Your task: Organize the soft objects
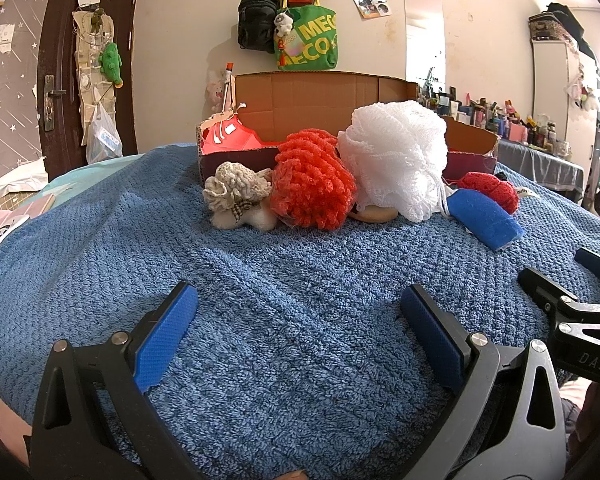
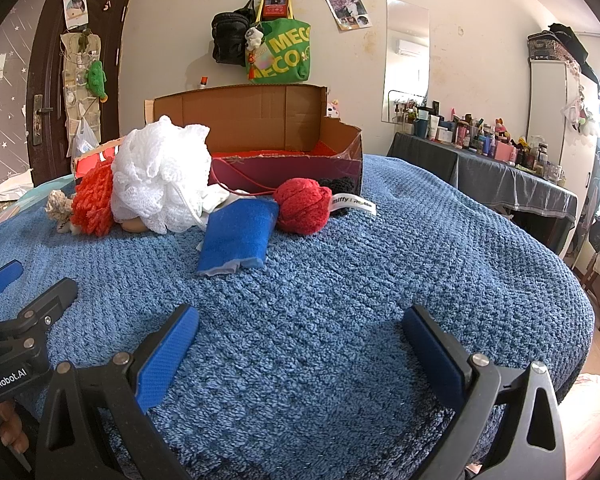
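Note:
Soft things lie in a row on the blue towel in front of an open cardboard box: a beige plush, an orange-red fluffy ball, a white mesh bath puff, a blue cloth and a dark red knitted ball. In the right wrist view the puff, blue cloth, red ball and box show ahead. My left gripper is open and empty, low over the towel. My right gripper is open and empty, to its right.
A black knitted piece with a white label lies behind the red ball. A cluttered table stands at the right, a dark door at the left. Bags hang on the wall behind the box.

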The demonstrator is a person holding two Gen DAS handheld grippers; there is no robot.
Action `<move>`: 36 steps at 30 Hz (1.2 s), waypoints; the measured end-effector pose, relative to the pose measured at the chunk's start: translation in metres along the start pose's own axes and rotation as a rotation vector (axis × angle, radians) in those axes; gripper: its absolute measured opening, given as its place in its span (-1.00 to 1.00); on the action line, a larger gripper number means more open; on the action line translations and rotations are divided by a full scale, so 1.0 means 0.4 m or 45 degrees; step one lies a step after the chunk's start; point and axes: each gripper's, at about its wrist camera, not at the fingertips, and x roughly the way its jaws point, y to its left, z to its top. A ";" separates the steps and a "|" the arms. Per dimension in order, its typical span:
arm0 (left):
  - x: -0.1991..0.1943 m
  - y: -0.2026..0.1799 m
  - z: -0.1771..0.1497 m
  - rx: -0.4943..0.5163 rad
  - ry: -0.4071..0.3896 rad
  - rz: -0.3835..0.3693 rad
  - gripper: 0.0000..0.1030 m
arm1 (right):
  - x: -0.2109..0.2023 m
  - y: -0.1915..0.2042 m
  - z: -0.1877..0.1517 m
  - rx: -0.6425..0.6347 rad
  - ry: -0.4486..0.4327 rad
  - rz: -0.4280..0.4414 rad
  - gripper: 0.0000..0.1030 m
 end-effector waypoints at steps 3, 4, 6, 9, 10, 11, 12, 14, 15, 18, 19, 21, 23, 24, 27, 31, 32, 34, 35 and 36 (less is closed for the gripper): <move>0.000 0.000 0.001 0.003 0.002 -0.001 1.00 | 0.000 0.003 -0.004 0.001 0.002 0.001 1.00; 0.000 0.000 0.002 0.005 0.004 -0.002 1.00 | 0.000 0.005 -0.007 0.001 0.003 0.001 1.00; 0.000 -0.002 0.006 0.008 0.005 0.000 1.00 | 0.000 0.007 -0.010 0.002 0.005 0.007 1.00; 0.017 -0.006 0.034 0.007 0.008 0.006 1.00 | 0.003 -0.005 0.011 0.004 0.017 0.019 1.00; 0.021 -0.006 0.043 0.004 0.011 0.004 1.00 | 0.005 -0.007 0.018 0.005 0.019 0.021 1.00; 0.026 -0.003 0.054 0.000 0.015 0.002 1.00 | 0.011 -0.010 0.033 0.007 0.019 0.022 1.00; 0.023 0.005 0.053 -0.002 0.017 0.002 1.00 | 0.013 -0.008 0.039 0.009 0.020 0.024 1.00; 0.013 0.005 0.056 -0.005 0.024 -0.004 1.00 | 0.023 0.000 0.050 0.009 0.025 0.031 1.00; 0.011 0.010 0.058 -0.009 0.026 -0.010 1.00 | 0.025 0.003 0.042 0.008 0.027 0.034 1.00; 0.012 0.023 0.080 -0.017 0.047 -0.007 1.00 | 0.030 0.011 0.070 0.000 0.020 0.049 1.00; 0.016 0.029 0.090 -0.022 0.062 -0.008 1.00 | 0.031 0.015 0.079 -0.005 0.017 0.051 1.00; 0.026 0.043 0.110 -0.036 0.089 -0.018 1.00 | 0.039 0.026 0.099 -0.023 0.020 0.048 1.00; 0.038 0.062 0.133 -0.054 0.115 -0.017 1.00 | 0.046 0.032 0.114 -0.027 0.028 0.054 1.00; 0.046 0.071 0.143 -0.061 0.129 -0.016 1.00 | 0.052 0.033 0.123 -0.021 0.036 0.061 1.00; 0.070 0.102 0.172 -0.073 0.187 -0.003 1.00 | 0.071 0.034 0.146 -0.002 0.073 0.080 1.00; 0.098 0.138 0.209 -0.088 0.230 -0.012 1.00 | 0.103 0.038 0.165 -0.001 0.139 0.091 1.00; 0.105 0.145 0.216 -0.092 0.238 -0.019 1.00 | 0.111 0.039 0.168 0.001 0.154 0.093 1.00; 0.125 0.159 0.228 -0.090 0.268 -0.034 1.00 | 0.122 0.041 0.171 0.003 0.181 0.098 1.00; 0.133 0.165 0.230 -0.087 0.285 -0.038 1.00 | 0.129 0.043 0.172 0.003 0.191 0.098 1.00; 0.145 0.169 0.233 -0.082 0.310 -0.048 1.00 | 0.135 0.046 0.173 0.003 0.204 0.100 1.00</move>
